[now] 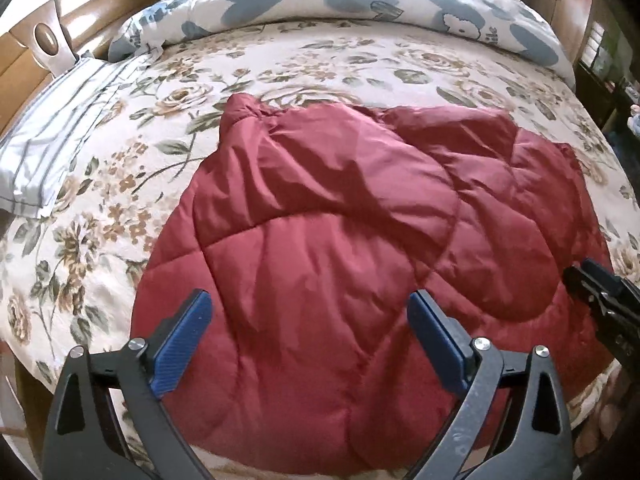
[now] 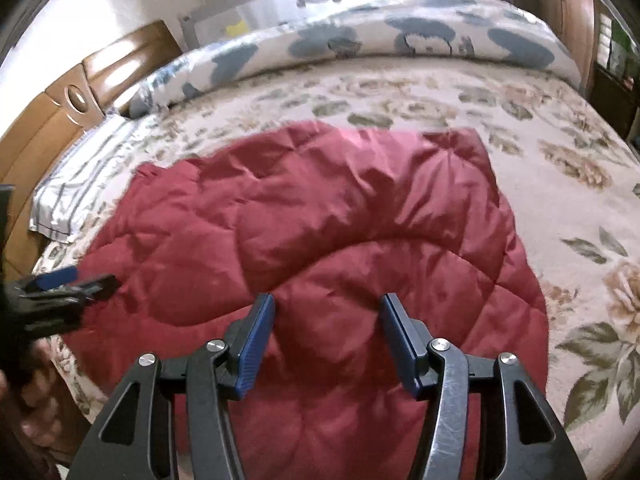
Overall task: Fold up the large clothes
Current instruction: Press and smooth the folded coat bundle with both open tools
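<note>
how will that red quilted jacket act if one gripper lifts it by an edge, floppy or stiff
Probably floppy: the red quilted jacket lies rumpled in soft folds on the floral bedspread, so a lifted edge would likely drape and drag the rest. Its puffy stitched panels suggest it is light for its bulk. The smooth, slightly shiny fabric may slip between the pads.

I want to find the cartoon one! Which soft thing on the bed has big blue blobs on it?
The rolled duvet along the far edge of the bed. The striped pillow has only grey lines, and the red quilted jacket is plain.
</note>
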Motion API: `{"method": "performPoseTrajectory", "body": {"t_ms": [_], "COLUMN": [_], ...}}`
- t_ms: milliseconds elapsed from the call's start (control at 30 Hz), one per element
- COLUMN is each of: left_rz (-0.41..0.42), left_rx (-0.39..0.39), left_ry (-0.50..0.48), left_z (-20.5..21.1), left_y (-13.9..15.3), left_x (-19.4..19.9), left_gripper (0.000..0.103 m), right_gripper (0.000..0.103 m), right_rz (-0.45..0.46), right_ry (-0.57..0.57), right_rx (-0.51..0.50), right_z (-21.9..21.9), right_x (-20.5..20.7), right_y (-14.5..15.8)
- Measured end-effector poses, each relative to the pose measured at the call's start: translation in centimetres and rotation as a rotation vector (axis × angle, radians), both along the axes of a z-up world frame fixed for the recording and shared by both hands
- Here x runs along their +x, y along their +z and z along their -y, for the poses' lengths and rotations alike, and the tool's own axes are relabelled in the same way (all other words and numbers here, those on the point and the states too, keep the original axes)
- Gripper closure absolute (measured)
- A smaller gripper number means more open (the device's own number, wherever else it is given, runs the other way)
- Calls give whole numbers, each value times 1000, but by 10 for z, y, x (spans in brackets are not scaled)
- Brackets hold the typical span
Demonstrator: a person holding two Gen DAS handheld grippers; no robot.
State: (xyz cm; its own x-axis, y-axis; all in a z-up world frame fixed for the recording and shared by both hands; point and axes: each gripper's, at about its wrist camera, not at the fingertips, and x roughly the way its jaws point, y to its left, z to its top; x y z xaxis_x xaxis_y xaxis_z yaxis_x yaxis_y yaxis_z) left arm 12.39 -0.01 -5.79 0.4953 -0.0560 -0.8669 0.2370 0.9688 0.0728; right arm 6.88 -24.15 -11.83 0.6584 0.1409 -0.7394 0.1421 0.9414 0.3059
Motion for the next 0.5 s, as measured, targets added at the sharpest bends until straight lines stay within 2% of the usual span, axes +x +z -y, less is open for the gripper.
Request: {"method": "performPoseTrajectory", "body": {"t_ms": [167,400,500], "left_rz": [-70,-51,-50], "left_rx": [-34,-11,-6], "left_ry": [11,13,15], "left_z": [-5,1,0], "left_y": [-28,-35,-38], "left_x": [20,22,23], "left_gripper": [0,0,0], "right_gripper": [46,47,47], "right_rz": [-15,-12,-3], "right_ry": [-30,-73,-87], "right_rx": [29,88,108], "right_z": [14,30,32], "right_x": [7,19,15], "right_y": [-15,-30,-26]}}
